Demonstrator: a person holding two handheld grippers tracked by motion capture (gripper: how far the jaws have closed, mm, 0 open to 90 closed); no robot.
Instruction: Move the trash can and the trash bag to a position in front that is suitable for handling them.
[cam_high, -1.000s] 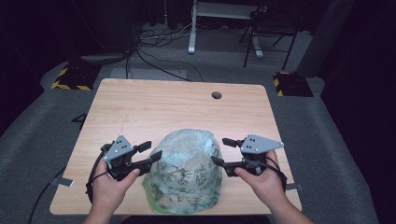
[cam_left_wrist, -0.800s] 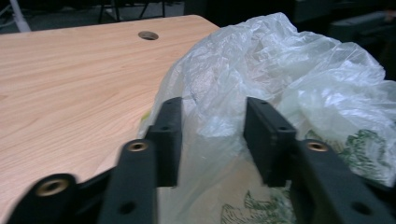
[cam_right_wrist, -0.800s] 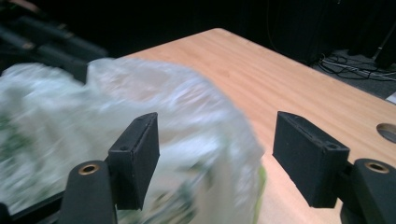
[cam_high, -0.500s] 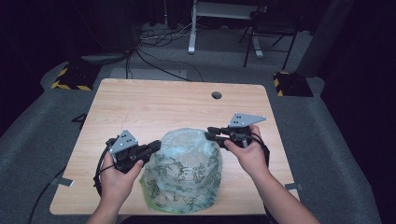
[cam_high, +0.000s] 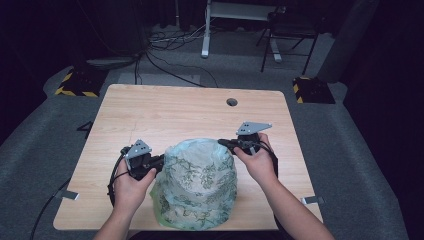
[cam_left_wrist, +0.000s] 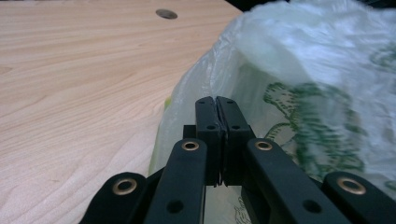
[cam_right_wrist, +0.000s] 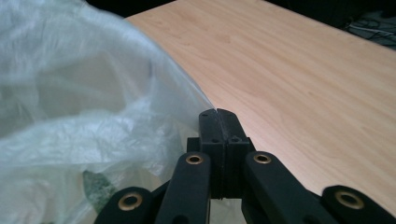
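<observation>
Plastic bag (cam_high: 197, 185) pinched between left gripper (cam_high: 159, 161) and right gripper (cam_high: 223, 143).

A light wooden surface (cam_high: 165, 115) is seen, with a round cable hole (cam_high: 231, 102) near its far edge. Grey carpet (cam_high: 350, 150) surrounds it. Beyond, cables (cam_high: 165, 45), a chair (cam_high: 290, 30) and yellow-black striped blocks (cam_high: 75, 82) are seen.

Table (cam_high: 165, 120) evenly lit, surroundings dark — close views soft, bag (cam_left_wrist: 327, 70) blurred.
</observation>
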